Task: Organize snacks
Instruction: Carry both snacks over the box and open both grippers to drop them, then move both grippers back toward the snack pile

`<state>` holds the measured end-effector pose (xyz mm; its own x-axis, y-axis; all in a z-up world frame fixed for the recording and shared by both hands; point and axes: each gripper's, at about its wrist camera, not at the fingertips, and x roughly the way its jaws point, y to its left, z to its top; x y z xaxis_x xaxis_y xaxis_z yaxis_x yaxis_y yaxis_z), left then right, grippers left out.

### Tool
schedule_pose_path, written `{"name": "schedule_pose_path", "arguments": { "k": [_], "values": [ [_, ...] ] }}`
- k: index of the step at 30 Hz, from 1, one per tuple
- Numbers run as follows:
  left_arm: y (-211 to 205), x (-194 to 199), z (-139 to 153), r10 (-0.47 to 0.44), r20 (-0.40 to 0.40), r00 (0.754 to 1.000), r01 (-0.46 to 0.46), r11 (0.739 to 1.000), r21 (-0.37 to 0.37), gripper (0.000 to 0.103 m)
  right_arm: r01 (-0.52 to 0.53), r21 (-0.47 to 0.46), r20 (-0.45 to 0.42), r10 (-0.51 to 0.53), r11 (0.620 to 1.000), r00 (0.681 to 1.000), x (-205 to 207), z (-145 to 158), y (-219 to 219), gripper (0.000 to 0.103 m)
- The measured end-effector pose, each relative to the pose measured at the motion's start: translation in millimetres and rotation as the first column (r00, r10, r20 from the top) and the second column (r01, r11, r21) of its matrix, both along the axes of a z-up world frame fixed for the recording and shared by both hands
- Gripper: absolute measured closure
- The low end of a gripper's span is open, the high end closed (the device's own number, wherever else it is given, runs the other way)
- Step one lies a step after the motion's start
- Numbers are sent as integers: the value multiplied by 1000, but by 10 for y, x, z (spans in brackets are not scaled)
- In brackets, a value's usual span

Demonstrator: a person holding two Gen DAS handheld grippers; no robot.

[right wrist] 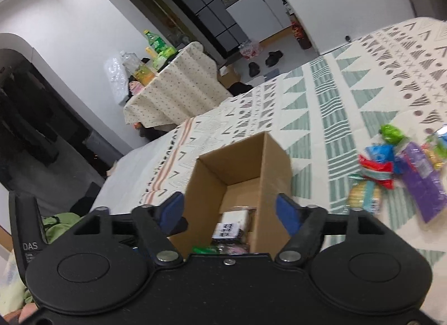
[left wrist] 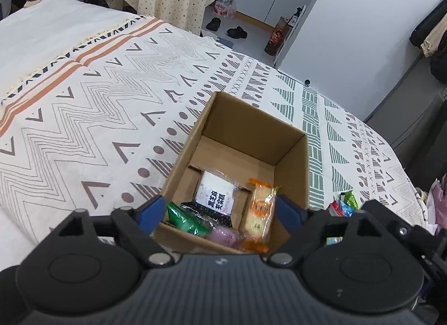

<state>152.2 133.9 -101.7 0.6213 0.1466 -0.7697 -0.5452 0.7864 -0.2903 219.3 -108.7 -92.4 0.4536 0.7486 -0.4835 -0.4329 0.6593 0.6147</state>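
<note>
An open brown cardboard box (left wrist: 240, 163) on the patterned bedspread (left wrist: 83, 118) holds wrapped snacks (left wrist: 215, 193). More packets (right wrist: 402, 168) are scattered beside it. Both the left hand-held gripper (left wrist: 220, 210) and right hand-held gripper (right wrist: 230, 210) are spread wide, empty.

1 cardboard box (left wrist: 290, 157) on the bed (left wrist: 83, 118). Inside: 5 snack packs – 1 white w/ black print (left wrist: 216, 195), 1 orange (left wrist: 258, 209), 1 green (left wrist: 185, 220), 1 black (left wrist: 206, 211), 1 pink-purple (left wrist: 223, 237). Loose pile on bed, approx 6 packs, blurred: 1 green (right wrist: 391, 131), 1 red-blue (right wrist: 377, 165), 1 purple (right wrist: 423, 182), 1 round-cracker pack (right wrist: 364, 195), rest unclear. 2 claws: left (left wrist: 220, 211), right (right wrist: 230, 210).
</note>
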Motion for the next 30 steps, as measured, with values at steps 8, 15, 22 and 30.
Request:
{"name": "schedule_pose_path", "arguments": {
  "k": [8,15,22,30],
  "values": [
    [-195,-9,73,-27,-2,1000,27,1000,-1,12,52,-77,9,-51,996,999,-23,52,-322,9],
    [-501,-7,132,-88,24,996,88,996,-2,7,78,-94,36,-75,993,997,-32,167,-667,0],
    [-809,10,208,-141,58,988,142,990,-20,1,92,-129,65,-85,987,994,-28,232,-1028,0],
    [-1101,56,217,-184,57,981,186,982,-32,0,121,-150,71,-112,981,991,-24,204,-1488,0]
  ]
}}
